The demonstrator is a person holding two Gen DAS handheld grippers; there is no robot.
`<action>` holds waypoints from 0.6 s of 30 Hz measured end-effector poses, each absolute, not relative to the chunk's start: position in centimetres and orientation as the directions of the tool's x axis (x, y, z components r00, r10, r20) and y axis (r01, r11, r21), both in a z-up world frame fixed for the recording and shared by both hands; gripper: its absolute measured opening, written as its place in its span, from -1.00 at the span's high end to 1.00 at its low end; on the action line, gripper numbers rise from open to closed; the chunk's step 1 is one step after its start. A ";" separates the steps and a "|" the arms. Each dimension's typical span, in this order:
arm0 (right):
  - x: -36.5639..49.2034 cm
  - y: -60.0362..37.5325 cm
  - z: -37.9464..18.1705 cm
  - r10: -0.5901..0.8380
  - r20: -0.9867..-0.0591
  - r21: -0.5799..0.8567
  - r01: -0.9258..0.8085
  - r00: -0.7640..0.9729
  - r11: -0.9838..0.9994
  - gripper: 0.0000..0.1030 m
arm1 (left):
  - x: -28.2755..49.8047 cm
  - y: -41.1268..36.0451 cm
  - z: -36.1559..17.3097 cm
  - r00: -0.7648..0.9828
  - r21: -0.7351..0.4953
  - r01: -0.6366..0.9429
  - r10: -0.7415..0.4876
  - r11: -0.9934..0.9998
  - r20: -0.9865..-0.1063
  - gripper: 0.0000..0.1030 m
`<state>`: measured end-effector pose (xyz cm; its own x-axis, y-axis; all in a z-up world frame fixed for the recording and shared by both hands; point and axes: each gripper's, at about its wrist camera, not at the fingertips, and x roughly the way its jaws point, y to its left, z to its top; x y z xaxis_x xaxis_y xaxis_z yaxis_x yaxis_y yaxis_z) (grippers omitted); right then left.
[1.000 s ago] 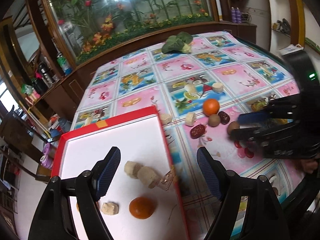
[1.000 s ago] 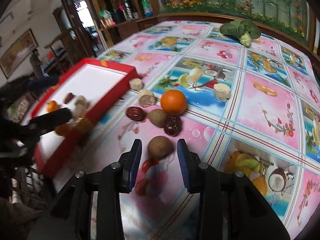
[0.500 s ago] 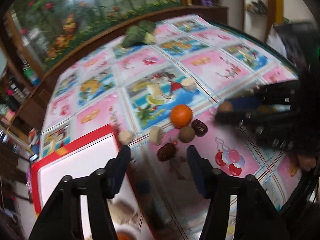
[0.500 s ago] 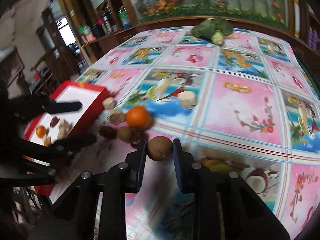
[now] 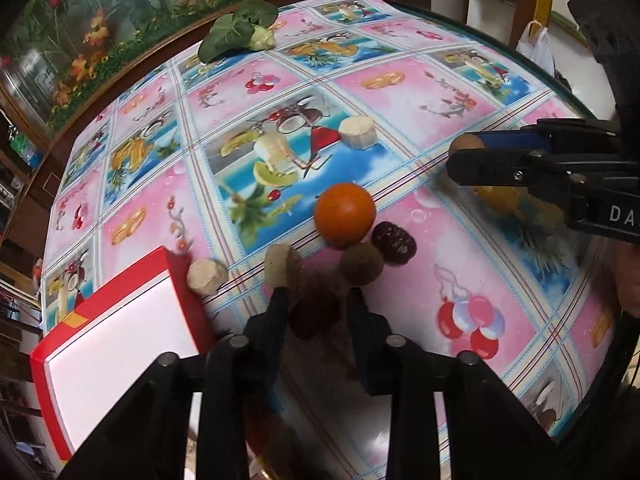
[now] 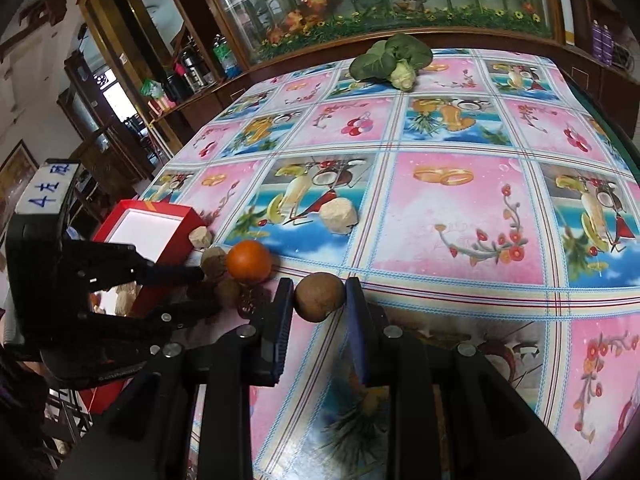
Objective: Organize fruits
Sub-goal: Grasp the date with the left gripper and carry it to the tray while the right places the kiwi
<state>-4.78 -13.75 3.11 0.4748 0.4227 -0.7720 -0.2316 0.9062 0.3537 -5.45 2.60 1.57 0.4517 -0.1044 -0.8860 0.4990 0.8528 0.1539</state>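
Observation:
My left gripper (image 5: 318,306) has closed in on a dark red date (image 5: 314,314) that lies on the tablecloth beside the red tray (image 5: 120,294). Just beyond it lie an orange (image 5: 345,216), a brown round fruit (image 5: 361,263) and a second dark date (image 5: 394,238). My right gripper (image 6: 318,300) is shut on another brown round fruit (image 6: 320,294) and holds it a little above the table. In the left wrist view that gripper (image 5: 464,156) comes in from the right, over the table beyond the orange.
Beige chunks lie by the tray corner (image 5: 207,277), by the left finger (image 5: 282,266) and farther out (image 5: 358,132). A leafy green vegetable (image 5: 236,32) sits at the far table edge. The table rim curves round on the right. A cabinet stands behind.
My left gripper left the tray, swung over to the fruit cluster and narrowed around the red date. My right gripper closed on the brown fruit and lifted it off the cloth.

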 end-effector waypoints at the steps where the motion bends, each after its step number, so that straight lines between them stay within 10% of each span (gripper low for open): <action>1: -4.7 -13.9 3.1 0.422 -0.771 0.355 -0.228 0.477 0.907 0.45 | -5.5 2.5 1.6 0.454 0.157 0.502 -0.104 0.851 -0.885 0.52; 18: -5.0 -9.1 4.2 0.514 -0.710 0.390 -0.338 0.481 0.856 0.45 | -10.0 8.2 7.9 0.608 0.074 0.350 -0.167 0.934 -0.776 0.52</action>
<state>-5.04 -9.07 4.17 0.4813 0.5136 -0.7103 -0.3378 0.8564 0.3904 -10.00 8.21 7.92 0.6082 -0.1665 -0.7761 0.3503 0.9337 0.0742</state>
